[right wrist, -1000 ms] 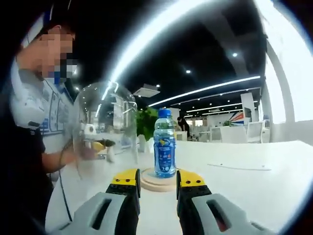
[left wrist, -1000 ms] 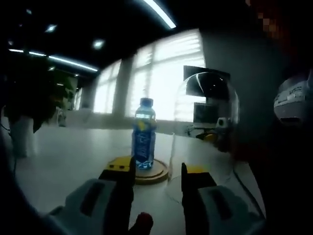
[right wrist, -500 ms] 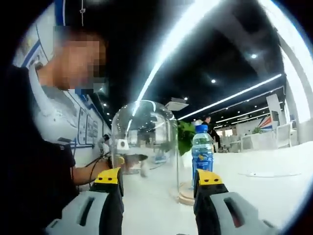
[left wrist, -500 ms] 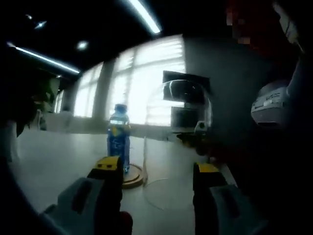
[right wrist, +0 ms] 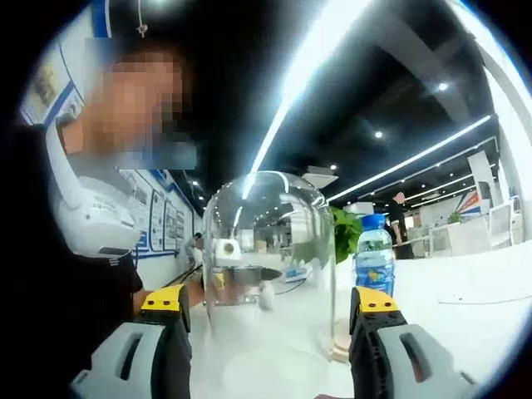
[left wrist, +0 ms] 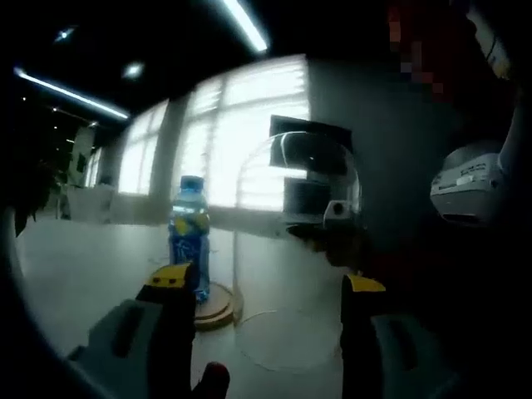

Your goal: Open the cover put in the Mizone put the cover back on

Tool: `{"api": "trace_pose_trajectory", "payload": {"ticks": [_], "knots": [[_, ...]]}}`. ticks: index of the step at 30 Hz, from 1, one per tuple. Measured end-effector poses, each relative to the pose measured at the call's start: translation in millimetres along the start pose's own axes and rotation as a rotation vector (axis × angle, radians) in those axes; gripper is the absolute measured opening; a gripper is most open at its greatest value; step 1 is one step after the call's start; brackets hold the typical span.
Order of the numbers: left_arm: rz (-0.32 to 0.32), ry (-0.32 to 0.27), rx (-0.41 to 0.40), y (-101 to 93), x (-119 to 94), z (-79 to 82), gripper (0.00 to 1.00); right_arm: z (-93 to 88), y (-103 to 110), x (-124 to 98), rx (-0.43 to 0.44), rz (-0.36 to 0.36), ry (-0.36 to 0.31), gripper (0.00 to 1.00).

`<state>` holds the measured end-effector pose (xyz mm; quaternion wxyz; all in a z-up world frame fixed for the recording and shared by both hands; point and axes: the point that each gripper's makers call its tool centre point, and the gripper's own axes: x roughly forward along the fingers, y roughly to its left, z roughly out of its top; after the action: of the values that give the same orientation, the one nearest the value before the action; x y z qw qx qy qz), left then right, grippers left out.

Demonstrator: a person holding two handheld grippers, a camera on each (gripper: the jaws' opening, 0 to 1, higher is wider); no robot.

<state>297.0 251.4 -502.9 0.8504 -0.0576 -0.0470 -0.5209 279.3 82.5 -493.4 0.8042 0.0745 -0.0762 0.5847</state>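
A clear glass dome cover (left wrist: pixel 295 249) stands upright on the white table, off its base. My left gripper (left wrist: pixel 266 287) is open, its yellow-tipped jaws on either side of the dome's lower part. The blue Mizone bottle (left wrist: pixel 189 241) stands on a round wooden base (left wrist: pixel 214 306) just left of the dome. In the right gripper view the dome (right wrist: pixel 266 266) rises between the wide-apart jaws of my open right gripper (right wrist: pixel 270 303). There the Mizone bottle (right wrist: pixel 374 259) stands to the dome's right on the wooden base (right wrist: pixel 342 349).
The white table (left wrist: pixel 75 274) stretches away to the left, toward bright windows. A person in a white shirt (right wrist: pixel 91 224) stands close by the dome. A green plant (right wrist: pixel 342 234) is behind the bottle.
Both views have swung toward the dome, and it now sits between the jaws of each gripper. Both grippers have opened wider. The bottle still stands on its base.
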Motion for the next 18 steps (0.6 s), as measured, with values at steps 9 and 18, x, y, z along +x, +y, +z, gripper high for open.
{"api": "trace_pose_trajectory", "payload": {"ticks": [9,18], "knots": [[-0.055,0.038,0.0,-15.8,15.9,-1.9,0.68,-3.3,5.3,18.3,0.007,-0.018,0.023,0.72],[-0.108,0.08,0.014,-27.7,32.8,-4.1,0.64,-12.6,8.1,43.3,-0.009,-0.004,0.108,0.73]]}}
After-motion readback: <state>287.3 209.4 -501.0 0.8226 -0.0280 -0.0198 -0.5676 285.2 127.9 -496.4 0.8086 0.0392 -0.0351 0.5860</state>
